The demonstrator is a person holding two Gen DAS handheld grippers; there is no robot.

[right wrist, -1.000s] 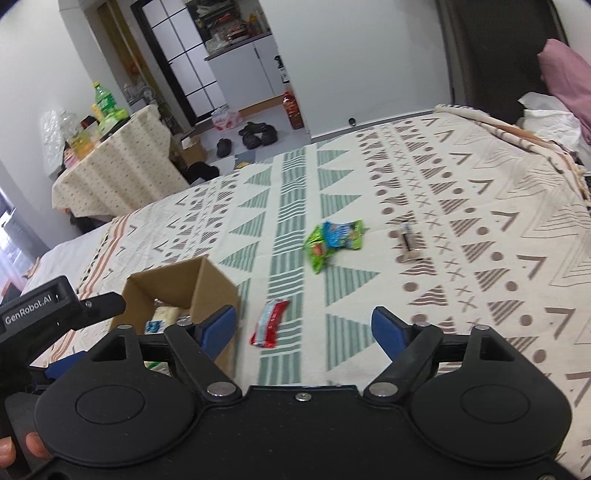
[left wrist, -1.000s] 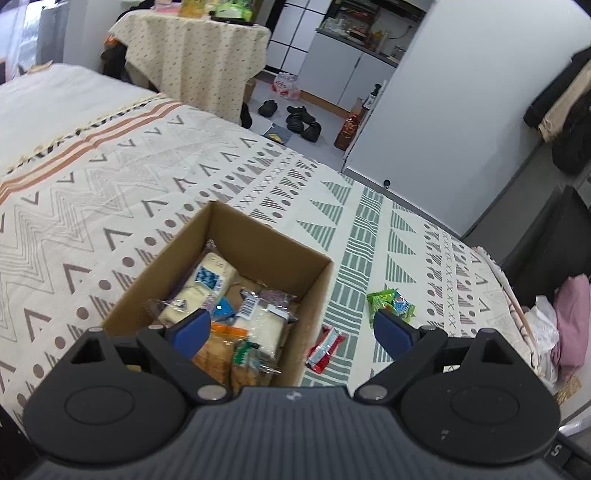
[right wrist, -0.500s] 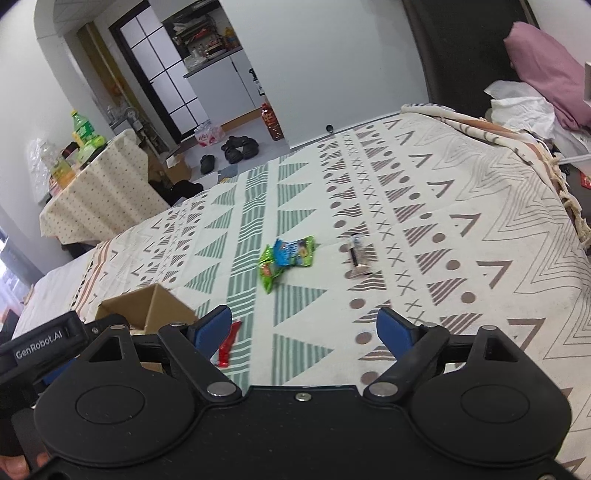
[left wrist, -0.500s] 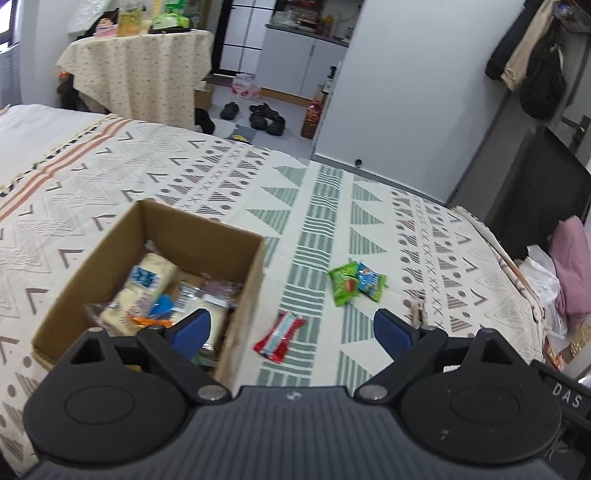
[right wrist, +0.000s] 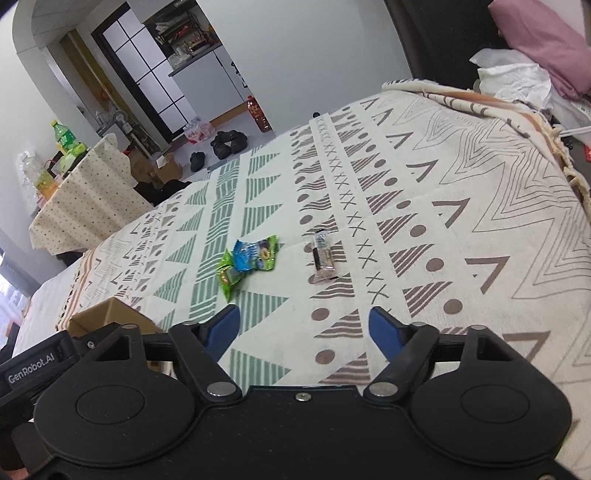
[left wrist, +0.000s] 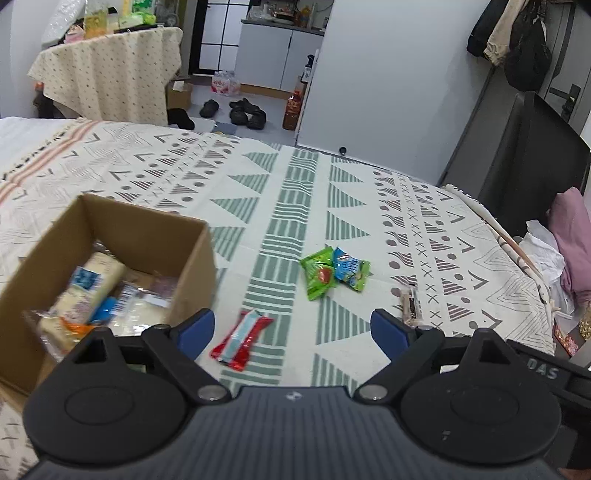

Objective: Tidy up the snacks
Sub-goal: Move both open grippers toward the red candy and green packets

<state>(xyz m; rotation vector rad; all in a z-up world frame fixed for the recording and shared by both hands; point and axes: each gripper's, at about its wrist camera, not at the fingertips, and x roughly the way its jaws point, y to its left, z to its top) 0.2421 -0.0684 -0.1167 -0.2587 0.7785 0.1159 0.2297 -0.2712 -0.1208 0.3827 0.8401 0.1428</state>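
An open cardboard box [left wrist: 147, 236] holding several wrapped snacks stands on the patterned bedspread [left wrist: 288, 192] at the left. A red snack packet [left wrist: 240, 339] lies just right of it, below my left gripper [left wrist: 291, 326], which is open, its jaws closing slightly on nothing. Two green-and-blue packets [left wrist: 334, 273] lie farther out, with a small brown bar [left wrist: 410, 310] to their right. My right gripper [right wrist: 304, 325] hovers above the bed short of the bar [right wrist: 323, 258] and the packets [right wrist: 249, 262]. Its jaws are closing with nothing between them. The box corner [right wrist: 107, 314] shows at the lower left.
A pink pillow [right wrist: 535, 33] and crumpled white cloth [right wrist: 513, 74] lie past the bed's right edge by a black panel [left wrist: 517, 155]. Beyond the far edge are shoes [left wrist: 243, 110] on the floor and a draped table [left wrist: 107, 70] with bottles.
Both grippers have swung right and lower over the bed. The box has slid left in both views, the loose packets and the bar look nearer, and the right jaws have narrowed.
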